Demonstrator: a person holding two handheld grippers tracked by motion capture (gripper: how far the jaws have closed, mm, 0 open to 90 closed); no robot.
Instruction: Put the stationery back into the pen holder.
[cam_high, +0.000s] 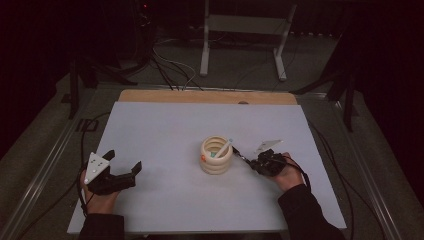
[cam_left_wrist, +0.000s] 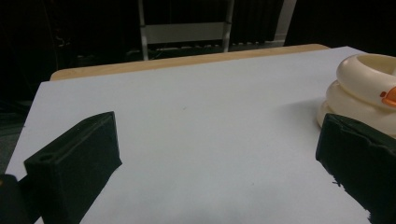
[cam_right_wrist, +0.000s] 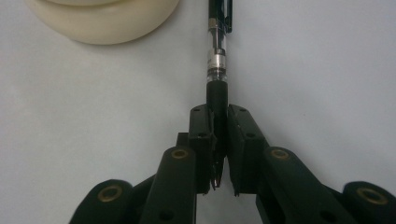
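A dark room surrounds the white desk (cam_high: 165, 130). The left tool (cam_high: 122, 169) rests with its jaws wide, holding nothing. Mid-desk stands the cream holder (cam_high: 216, 157), one pen already in it. The right tool (cam_right_wrist: 220, 140) clamps a black pen (cam_right_wrist: 217, 56) by its grip (lying just beside the holder); lift it level, tip it upright, then lower it into the holder's mouth.

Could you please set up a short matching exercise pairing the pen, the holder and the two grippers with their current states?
Things:
1. pen
2. cream ringed holder
3. left gripper
4. right gripper

States:
A. open, holding nothing
B. stands mid-table with a white pen inside
C. clamped by its black grip end
D. shut on a thing

Pairs: 1-C, 2-B, 3-A, 4-D
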